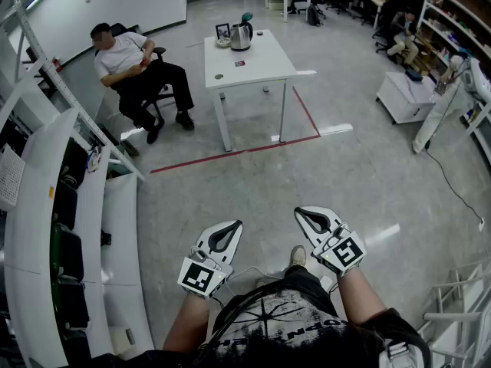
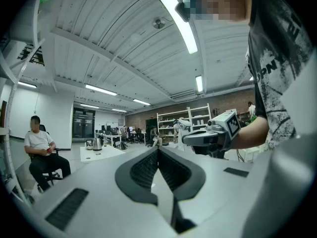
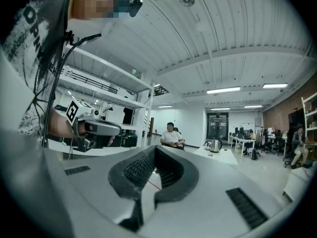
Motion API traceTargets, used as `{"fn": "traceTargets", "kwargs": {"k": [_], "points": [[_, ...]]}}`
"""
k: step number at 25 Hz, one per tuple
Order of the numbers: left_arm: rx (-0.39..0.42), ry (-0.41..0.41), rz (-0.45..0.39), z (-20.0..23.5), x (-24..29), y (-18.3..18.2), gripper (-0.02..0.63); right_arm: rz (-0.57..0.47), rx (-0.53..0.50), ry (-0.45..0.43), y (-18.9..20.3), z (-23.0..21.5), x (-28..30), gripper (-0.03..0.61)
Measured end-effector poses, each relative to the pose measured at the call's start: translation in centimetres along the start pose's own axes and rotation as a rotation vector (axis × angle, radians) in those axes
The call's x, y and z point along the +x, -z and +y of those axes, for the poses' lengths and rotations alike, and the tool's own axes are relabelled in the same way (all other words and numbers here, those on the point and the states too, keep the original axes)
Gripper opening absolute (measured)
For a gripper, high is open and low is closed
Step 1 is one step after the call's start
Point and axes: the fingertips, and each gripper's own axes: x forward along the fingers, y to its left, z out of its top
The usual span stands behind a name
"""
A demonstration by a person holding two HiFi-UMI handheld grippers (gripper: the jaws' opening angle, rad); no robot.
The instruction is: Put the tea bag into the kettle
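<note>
A seated person (image 1: 130, 60) is on a chair to the left of the kettle (image 1: 241, 35), clear of the white counter (image 1: 265, 66) that carries it. The kettle stands at the counter's far edge. Just in front of it, towards the camera, lies a small flat dark-red packet, probably the tea bag (image 1: 240, 64), though it is too small to be sure.

If so, it should handle as a very light, soft, thin thing. It is easy to crush or tear, and hard to pinch while it lies flat on the counter. The best hold is likely a raised edge or corner, or a tag or string if it has one, pinched gently at the fingertips. Whether the kettle's lid is open cannot be told from here.

Both grippers are well short of the kettle, held low and close in front of the person's body over the bare floor (image 1: 368, 175). The left gripper (image 1: 233, 224) points forward and slightly right towards the kettle, its fingers closed tip to tip with nothing between them. The right gripper (image 1: 301, 211) is beside it, angled slightly left, and its fingers are likewise pressed together and empty. Judging by this pose, the reach has not begun, and the person must first walk to the counter.
</note>
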Motion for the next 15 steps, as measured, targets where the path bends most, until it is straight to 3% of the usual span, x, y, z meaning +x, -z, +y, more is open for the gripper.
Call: {"fn": "traceTargets", "kwargs": {"k": [10, 15], "points": [[-0.001, -0.008, -0.021, 0.09, 0.45, -0.3, 0.008, -0.035, 0.063, 0.019, -0.61, -0.54, -0.32, 0.009], [-0.006, -0.003, -0.021, 0.0, 0.5, -0.36, 0.008, -0.042, 0.095, -0.017, -0.9, -0.22, -0.51, 0.011]]}}
